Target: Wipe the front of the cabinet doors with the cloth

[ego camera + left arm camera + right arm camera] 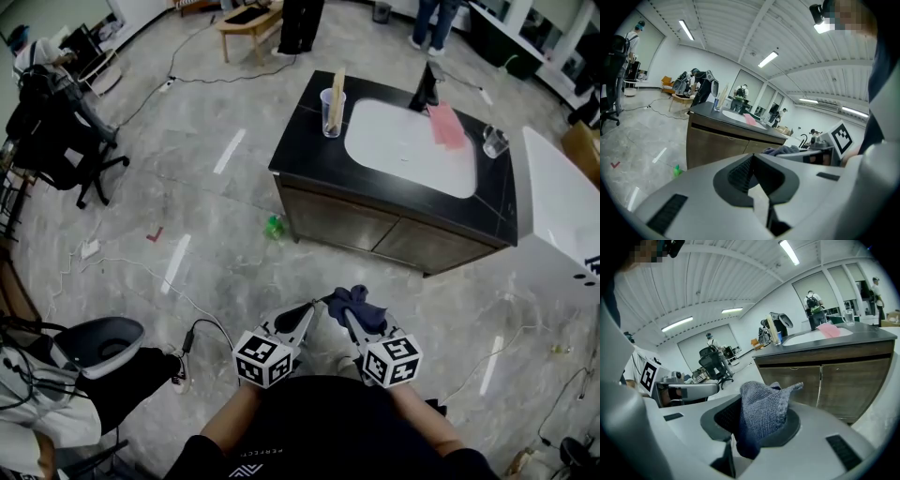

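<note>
A dark blue knitted cloth (357, 306) is clamped in my right gripper (348, 317), whose jaws are shut on it; in the right gripper view the cloth (761, 414) bunches up between the jaws. My left gripper (314, 309) is shut with nothing in it, held just left of the right one. The sink cabinet's brown doors (375, 232) stand ahead of both grippers, well apart from them. The doors (834, 383) show closed in the right gripper view, and the cabinet front (717, 143) shows in the left gripper view.
The cabinet top (309, 117) carries a white basin, a plastic cup (332, 111), a pink cloth (446, 126) and a glass (494, 141). A green bottle (273, 226) lies on the floor by its left corner. Office chairs (56, 141), cables and people stand around.
</note>
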Demonstrator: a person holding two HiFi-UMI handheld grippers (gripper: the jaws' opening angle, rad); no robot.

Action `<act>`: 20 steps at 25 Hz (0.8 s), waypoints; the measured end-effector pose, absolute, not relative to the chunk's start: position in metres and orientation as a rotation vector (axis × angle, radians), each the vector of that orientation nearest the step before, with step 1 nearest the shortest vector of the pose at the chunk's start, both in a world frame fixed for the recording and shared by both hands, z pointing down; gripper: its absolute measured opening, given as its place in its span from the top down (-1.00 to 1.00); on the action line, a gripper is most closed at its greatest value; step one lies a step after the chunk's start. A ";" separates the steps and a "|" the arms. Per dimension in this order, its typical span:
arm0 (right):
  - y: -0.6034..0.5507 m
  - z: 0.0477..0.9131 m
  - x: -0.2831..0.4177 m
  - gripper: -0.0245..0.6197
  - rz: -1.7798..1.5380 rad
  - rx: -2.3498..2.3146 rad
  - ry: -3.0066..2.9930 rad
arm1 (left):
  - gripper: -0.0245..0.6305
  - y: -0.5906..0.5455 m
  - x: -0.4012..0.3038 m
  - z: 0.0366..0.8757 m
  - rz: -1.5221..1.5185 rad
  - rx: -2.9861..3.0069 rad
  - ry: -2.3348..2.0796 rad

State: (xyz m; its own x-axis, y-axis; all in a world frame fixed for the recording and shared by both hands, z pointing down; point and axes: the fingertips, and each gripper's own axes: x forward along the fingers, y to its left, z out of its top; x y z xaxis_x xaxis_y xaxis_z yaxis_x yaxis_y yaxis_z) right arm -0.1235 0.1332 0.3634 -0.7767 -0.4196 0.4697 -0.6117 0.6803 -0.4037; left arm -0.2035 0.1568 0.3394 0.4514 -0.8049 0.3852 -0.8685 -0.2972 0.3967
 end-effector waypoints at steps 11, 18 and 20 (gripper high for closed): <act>0.107 0.384 -0.181 0.59 0.830 0.914 -2.458 | 0.91 0.117 -0.277 0.359 0.160 2.159 -1.319; 0.076 0.396 -0.221 0.59 0.823 0.960 -2.441 | 0.91 0.094 -0.315 0.372 0.179 2.165 -1.285; 0.070 0.399 -0.229 0.59 0.831 0.971 -2.437 | 0.91 0.088 -0.324 0.379 0.193 2.163 -1.273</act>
